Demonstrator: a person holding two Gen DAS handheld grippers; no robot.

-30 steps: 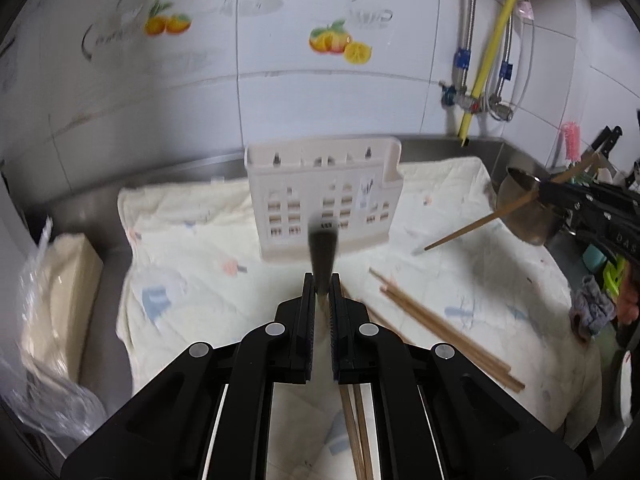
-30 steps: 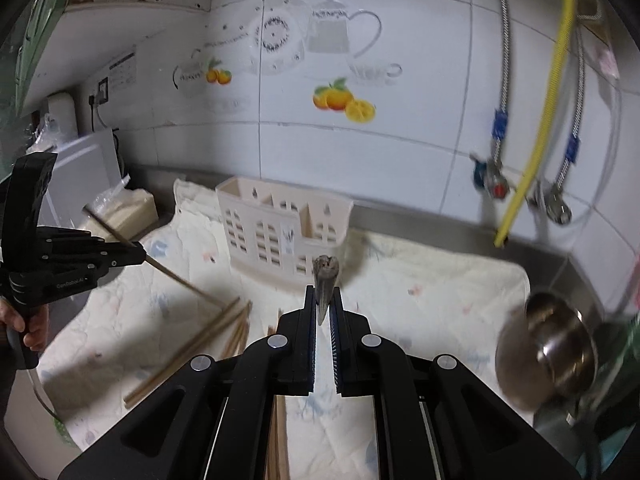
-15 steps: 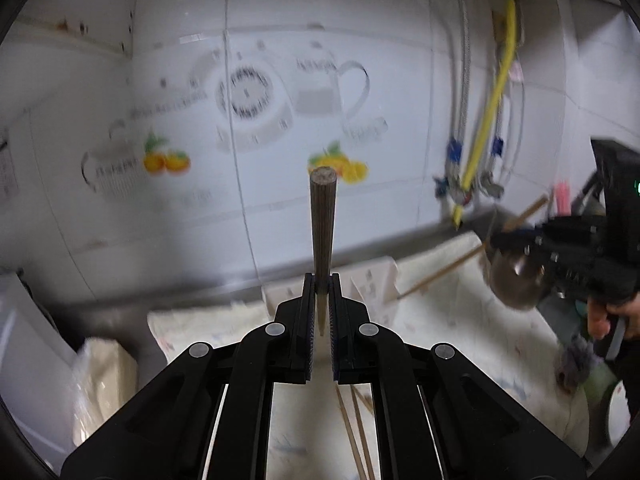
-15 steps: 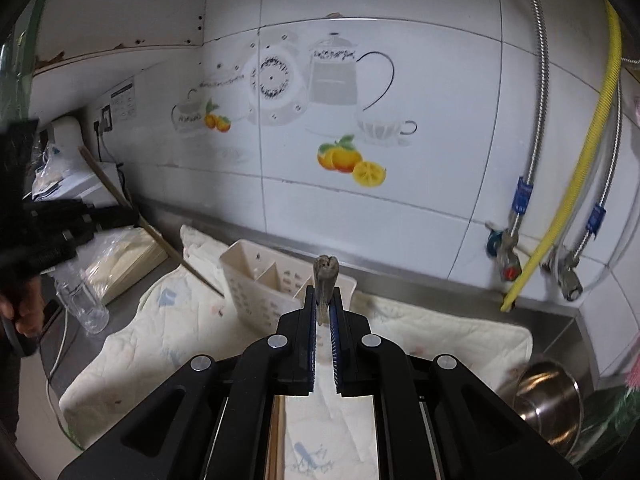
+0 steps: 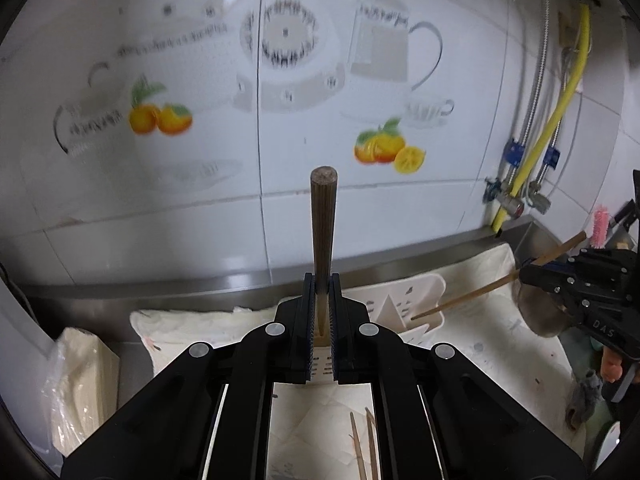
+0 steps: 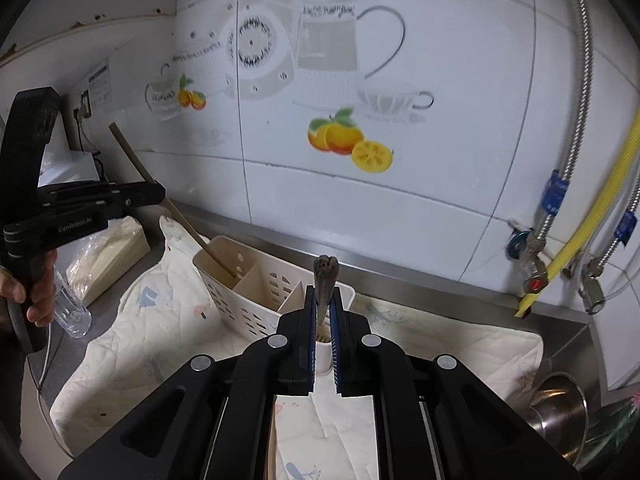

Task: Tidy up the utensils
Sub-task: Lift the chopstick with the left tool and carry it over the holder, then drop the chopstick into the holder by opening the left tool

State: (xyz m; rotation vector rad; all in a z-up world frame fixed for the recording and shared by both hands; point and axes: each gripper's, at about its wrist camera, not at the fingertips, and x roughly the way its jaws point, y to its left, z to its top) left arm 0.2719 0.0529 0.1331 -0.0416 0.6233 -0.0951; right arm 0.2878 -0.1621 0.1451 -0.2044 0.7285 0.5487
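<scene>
Left tongs (image 5: 320,320) clamped tight on a brown wooden chopstick (image 5: 323,232), its lower tip in the left compartment of the cream slotted plastic utensil holder (image 6: 248,304) on the cloth-covered table (image 6: 132,360). Right tongs (image 6: 323,344) clamped tight on a second wooden chopstick (image 6: 325,280), tip over the holder's right end.

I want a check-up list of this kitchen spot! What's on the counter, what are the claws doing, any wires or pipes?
Surface: steel counter under a stained cloth.
Job's things: white caddy; two loose chopsticks on the cloth.
Clutter: steel bowl, clear glass, bagged block.
Claws: left claw shut on a chopstick, tip in the caddy; right claw shut on another chopstick.
Cables: yellow hose, braided hoses.
Surroundings: tiled wall with fruit decals.
</scene>
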